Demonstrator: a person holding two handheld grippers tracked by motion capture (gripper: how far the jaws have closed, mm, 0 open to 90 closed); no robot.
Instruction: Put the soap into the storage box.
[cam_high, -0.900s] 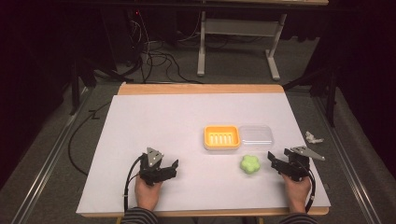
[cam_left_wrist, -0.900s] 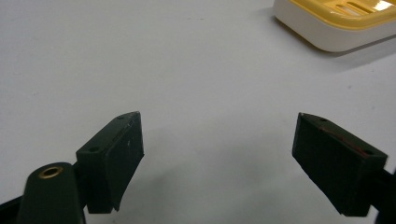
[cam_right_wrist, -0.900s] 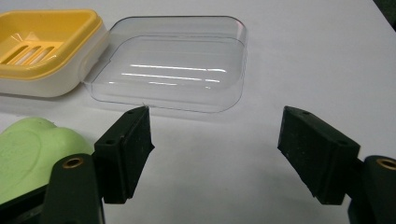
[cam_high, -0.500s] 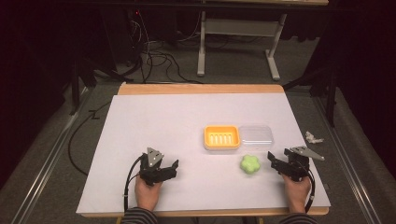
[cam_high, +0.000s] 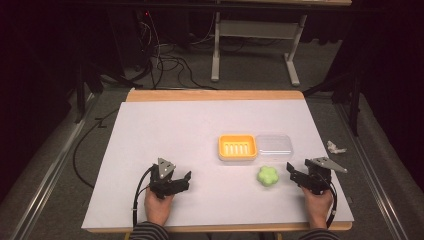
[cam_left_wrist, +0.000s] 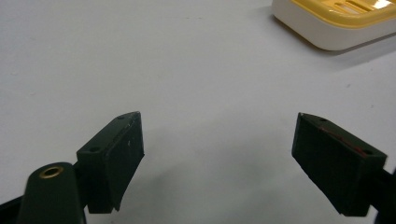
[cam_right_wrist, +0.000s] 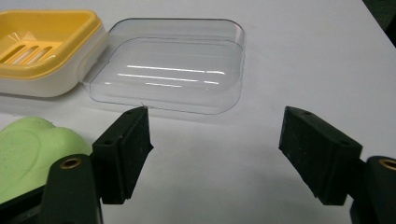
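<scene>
Green and flower-shaped, the soap (cam_high: 267, 176) is lying on the white table cover (cam_high: 165, 135), just in front of the yellow soap dish (cam_high: 237, 147) and close to the left of the right gripper (cam_high: 295, 176). It is looking like a solid, fairly light bar: stiff enough to squeeze, probably smooth and a little slippery, so a grip across its lobed sides, low and centred, seems the safest hold. Beside the dish, the clear lid (cam_high: 273, 146) is sitting touching it; thin plastic like that is likely flexing easily and would want a gentle pinch at the rim.

Both tongs are standing released, jaws spread wide with nothing between them. The left gripper (cam_high: 182, 179) is resting well apart from the soap, over bare cover.

From above, the whole layout is showing, along with a crumpled scrap (cam_high: 336, 148) near the right edge. The right gripper view is giving what the overhead misses: the soap's (cam_right_wrist: 35, 149) rounded, matte surface at lower left, the slots in the dish (cam_right_wrist: 44, 44), and reflections on the lid (cam_right_wrist: 173, 70). The left gripper view is catching a corner of the dish (cam_left_wrist: 336, 23).
</scene>
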